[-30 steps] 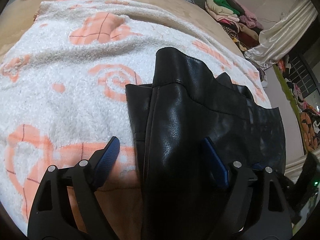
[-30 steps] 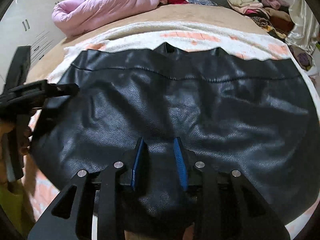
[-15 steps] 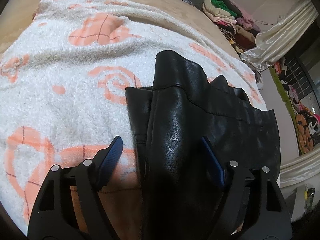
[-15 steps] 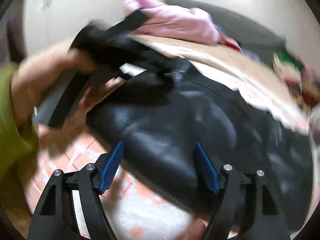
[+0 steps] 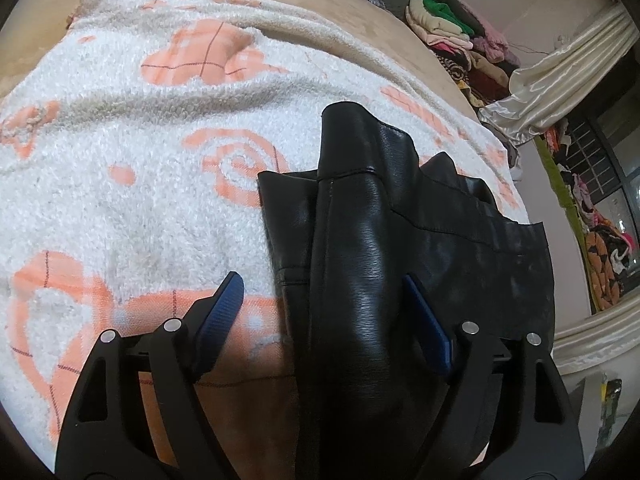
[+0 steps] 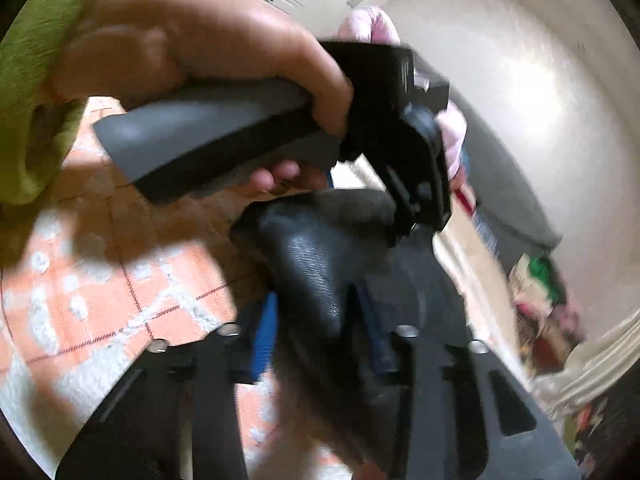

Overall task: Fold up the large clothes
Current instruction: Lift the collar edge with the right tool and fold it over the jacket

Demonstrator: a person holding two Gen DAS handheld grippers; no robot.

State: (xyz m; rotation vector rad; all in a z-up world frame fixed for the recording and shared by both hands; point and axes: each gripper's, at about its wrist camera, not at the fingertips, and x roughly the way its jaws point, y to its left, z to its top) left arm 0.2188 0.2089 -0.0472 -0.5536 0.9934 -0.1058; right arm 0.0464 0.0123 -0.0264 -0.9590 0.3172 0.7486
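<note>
The black leather garment point(image 5: 368, 280) lies on the patterned blanket point(image 5: 140, 184), one side already doubled over. The left gripper point(image 5: 324, 304) hangs wide open astride that fold. The right gripper point(image 6: 320, 336) is narrowed on a bunched edge point(image 6: 316, 272), so folding looks about midway.

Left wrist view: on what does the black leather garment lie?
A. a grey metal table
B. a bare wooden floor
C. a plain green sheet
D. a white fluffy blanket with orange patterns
D: the garment lies on a white fluffy blanket with orange spirals and shapes, which shows beside and beyond it.
</note>
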